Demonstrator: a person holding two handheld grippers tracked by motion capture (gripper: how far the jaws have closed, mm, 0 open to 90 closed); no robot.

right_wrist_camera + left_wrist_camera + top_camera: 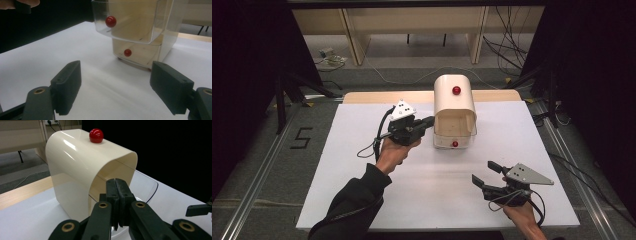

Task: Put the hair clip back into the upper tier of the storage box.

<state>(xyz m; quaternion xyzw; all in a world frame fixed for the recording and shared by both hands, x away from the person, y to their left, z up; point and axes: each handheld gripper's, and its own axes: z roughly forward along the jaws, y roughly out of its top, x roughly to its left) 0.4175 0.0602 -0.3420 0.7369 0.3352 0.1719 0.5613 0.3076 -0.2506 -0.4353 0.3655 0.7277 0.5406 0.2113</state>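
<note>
Cream drawer cabinet at the far middle of the white table, one gripper at its left side, the other waiting near the right corner.

The white table (362, 150) carries a cream cabinet (454, 97) with a red knob (456, 90) on top; its clear upper drawer (455, 125) stands pulled out toward the near side, above a lower drawer with a small red knob (455, 144). The left gripper (430, 120) sits just left of the open drawer, jaws pressed together on nothing I can make out, forearm reaching in from the near left. The right gripper (484, 172) rests low at the near right, well apart from the cabinet, jaws spread wide, pointing left and far.
</note>
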